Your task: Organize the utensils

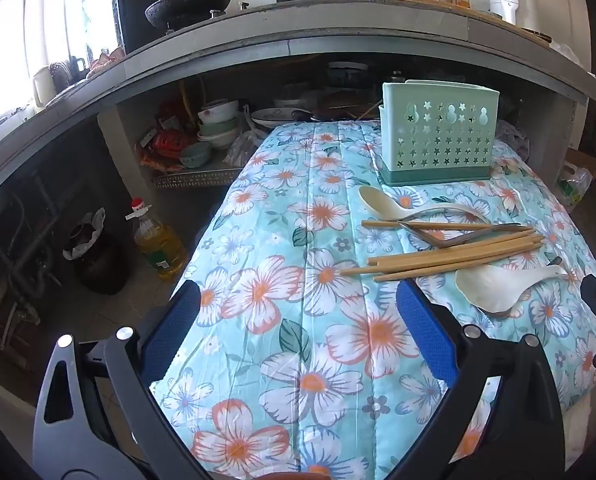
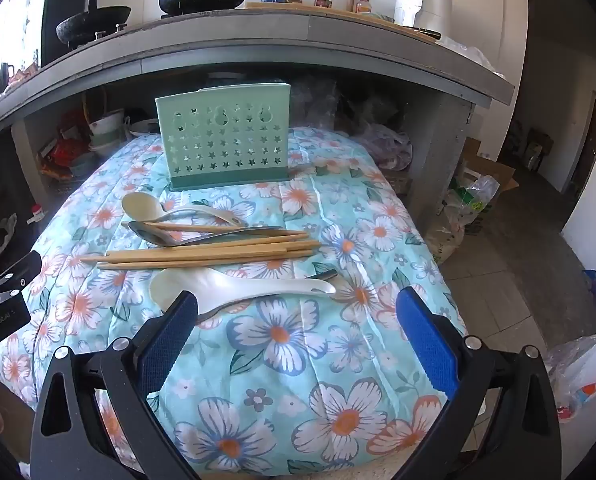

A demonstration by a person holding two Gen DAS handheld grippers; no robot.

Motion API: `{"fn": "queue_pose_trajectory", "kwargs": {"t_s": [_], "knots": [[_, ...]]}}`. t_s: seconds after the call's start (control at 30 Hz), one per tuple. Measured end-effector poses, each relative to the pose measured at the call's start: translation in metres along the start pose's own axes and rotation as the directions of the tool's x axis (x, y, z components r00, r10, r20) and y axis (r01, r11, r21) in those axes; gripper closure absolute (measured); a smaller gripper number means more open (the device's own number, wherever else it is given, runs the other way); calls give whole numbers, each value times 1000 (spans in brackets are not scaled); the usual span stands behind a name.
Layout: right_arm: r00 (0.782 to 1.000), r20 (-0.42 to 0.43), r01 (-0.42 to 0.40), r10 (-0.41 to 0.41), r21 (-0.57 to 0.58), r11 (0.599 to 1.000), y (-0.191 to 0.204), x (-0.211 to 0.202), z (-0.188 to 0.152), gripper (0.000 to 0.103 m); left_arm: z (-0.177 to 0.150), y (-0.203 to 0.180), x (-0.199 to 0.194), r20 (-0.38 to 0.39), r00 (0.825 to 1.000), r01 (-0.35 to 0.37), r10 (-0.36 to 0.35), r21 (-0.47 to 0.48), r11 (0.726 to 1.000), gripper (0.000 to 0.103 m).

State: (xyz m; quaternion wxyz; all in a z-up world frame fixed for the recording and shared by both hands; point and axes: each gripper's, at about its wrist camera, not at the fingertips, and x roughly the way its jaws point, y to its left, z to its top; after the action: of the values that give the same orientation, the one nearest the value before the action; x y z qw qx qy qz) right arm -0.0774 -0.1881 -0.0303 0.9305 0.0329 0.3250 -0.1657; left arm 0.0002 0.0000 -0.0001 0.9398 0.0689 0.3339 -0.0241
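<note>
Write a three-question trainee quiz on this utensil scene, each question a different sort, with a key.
1. True or false: the green holder already contains chopsticks.
2. Multiple choice: the white spoon nearest the right gripper lies A) in the holder, B) on the floral cloth, C) between closed fingers.
3. Fill in: the left gripper is ____ and holds nothing.

Key: 1 false, the chopsticks lie on the cloth; 2 B; 3 open.
</note>
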Motion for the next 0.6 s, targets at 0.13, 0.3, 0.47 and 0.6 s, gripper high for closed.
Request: {"fn": "queue_pose_trajectory", "kwargs": {"t_s": [0.13, 0.3, 0.47, 0.6], "knots": [[1000, 1, 2, -2, 1, 1000, 1, -1, 0, 6, 0, 0, 0, 1, 1000, 1, -1, 1, 1000, 9], [1000, -3, -1, 1, 4, 1000, -1, 0, 0, 6, 0, 0, 0, -2, 1000, 5, -5, 1, 1000, 9], [1000, -4, -1, 1, 2, 1000, -1, -1, 0, 6, 0, -1, 0, -2, 1000, 3, -3, 2, 1000, 9], [1000, -4, -1, 1, 2, 1000, -1, -1, 1, 6, 0, -1, 0, -3, 1000, 3, -3, 4, 1000, 9]]}}
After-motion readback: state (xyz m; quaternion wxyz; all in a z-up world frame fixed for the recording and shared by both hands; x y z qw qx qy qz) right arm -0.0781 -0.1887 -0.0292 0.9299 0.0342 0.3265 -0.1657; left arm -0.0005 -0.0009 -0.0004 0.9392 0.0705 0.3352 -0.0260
